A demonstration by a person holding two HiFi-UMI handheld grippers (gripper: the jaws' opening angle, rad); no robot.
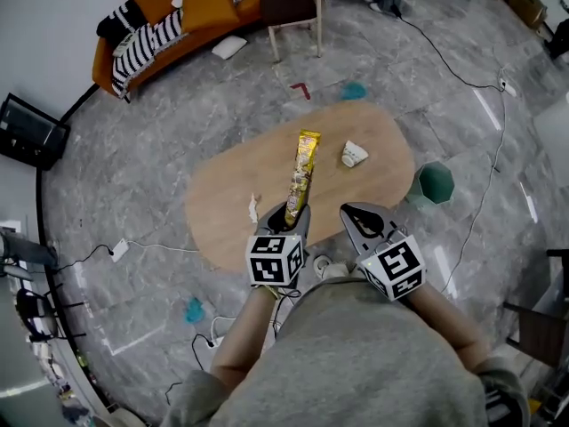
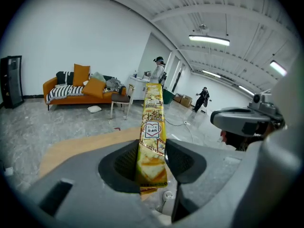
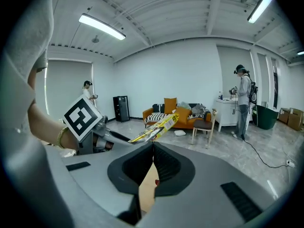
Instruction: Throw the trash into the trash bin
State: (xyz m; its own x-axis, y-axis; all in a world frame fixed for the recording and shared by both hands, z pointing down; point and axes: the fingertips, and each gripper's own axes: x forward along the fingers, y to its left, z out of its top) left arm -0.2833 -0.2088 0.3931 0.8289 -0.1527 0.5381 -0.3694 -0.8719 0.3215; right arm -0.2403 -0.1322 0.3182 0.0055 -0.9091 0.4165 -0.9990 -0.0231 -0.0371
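A long yellow snack wrapper (image 1: 302,172) sticks out forward over the oval wooden table (image 1: 231,203), and my left gripper (image 1: 289,215) is shut on its near end. In the left gripper view the wrapper (image 2: 153,120) stands up between the pads of the left gripper (image 2: 152,151). My right gripper (image 1: 352,213) hovers beside it at the table's near edge, shut and holding nothing; in its own view the right gripper (image 3: 152,148) has its tips together. A crumpled white paper cup (image 1: 354,155) lies on the table's right part. The green trash bin (image 1: 435,185) stands on the floor just right of the table.
A small white scrap (image 1: 252,208) lies near the table's front edge. Cables (image 1: 471,87) and a power strip (image 1: 119,251) run over the grey floor. An orange sofa (image 1: 169,16) and a chair (image 1: 292,12) stand at the back. People (image 3: 243,103) stand far off.
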